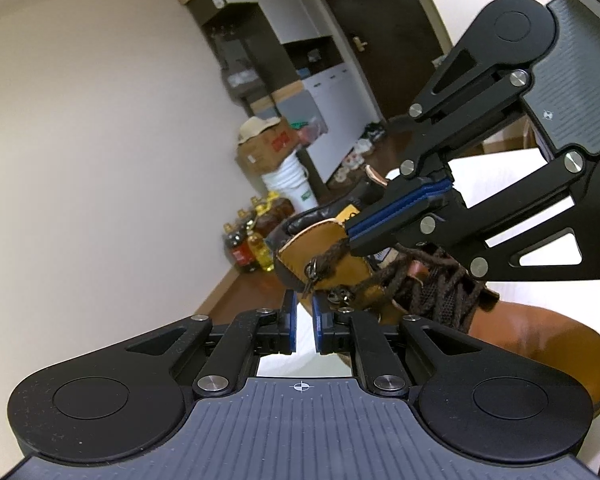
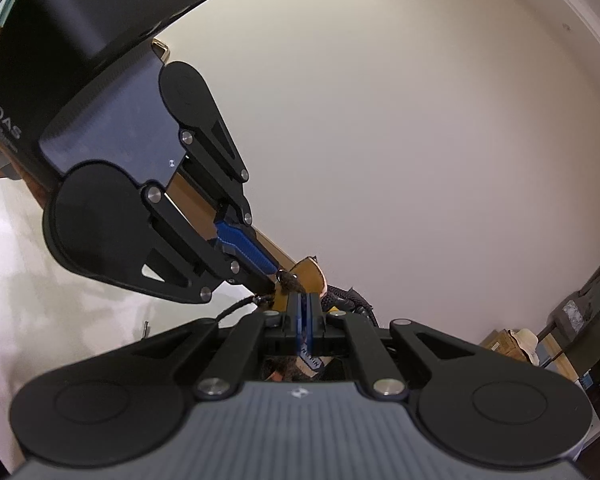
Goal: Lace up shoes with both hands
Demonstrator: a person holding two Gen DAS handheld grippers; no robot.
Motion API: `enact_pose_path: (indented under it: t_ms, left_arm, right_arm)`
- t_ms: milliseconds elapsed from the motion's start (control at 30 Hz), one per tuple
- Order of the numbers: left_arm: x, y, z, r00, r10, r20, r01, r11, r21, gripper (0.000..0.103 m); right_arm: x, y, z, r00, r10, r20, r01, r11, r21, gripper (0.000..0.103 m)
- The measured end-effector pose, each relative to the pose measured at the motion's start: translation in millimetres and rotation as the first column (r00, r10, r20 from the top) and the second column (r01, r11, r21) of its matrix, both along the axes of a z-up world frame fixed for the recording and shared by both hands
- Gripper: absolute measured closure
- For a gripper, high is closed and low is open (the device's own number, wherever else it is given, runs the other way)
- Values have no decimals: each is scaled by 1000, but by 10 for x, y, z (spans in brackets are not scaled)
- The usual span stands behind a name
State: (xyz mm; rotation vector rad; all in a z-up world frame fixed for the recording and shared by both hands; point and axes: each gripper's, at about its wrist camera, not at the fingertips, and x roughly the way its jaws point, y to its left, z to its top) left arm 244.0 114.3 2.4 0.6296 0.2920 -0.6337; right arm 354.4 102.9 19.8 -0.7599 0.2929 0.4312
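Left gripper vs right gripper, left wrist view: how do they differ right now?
Jaws: the left gripper stands open, with a clear gap between its pads; the right gripper is shut, pads together.
Load: the right gripper pinches the dark lace; the left gripper clamps nothing, and the lace's tip only hangs at its fingertips.
Shared: black linkages, blue pads, both at the top of the tan boot.

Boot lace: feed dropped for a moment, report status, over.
Left gripper open, lace end just off its tips. Right gripper shut on lace. Nothing blocking boot.
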Motion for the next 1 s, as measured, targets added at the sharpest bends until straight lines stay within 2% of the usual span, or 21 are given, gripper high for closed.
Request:
enact_pose_path:
  t_ms: [367,567,633,733,1000]
  left_arm:
    - [-9,-96,-119,998,-58,38,54,992,112,92]
    - [-30,-180,-201,996,-74,50,65,984,165,92]
    - [-38,-202,-236,996,-81,48,71,981,183,92]
    - [-50,-216,-271,996,-76,56,65,980,187,92]
    - [-68,-165,-228,995,-72,74,61,988,141,90]
  right_arm:
    - [-81,-6,45,999,33,-13,-32,999,8,100]
    - [-132,34,47,999,30,-17,-31,999,-12,100]
    - [-178,72,31,1000,27,-7,-27,999,-47,100]
    - [-210,119,-3,999,30,-16,-31,996,-89,100]
    - [-322,134,17,999,41,-11,-41,994,-103,100]
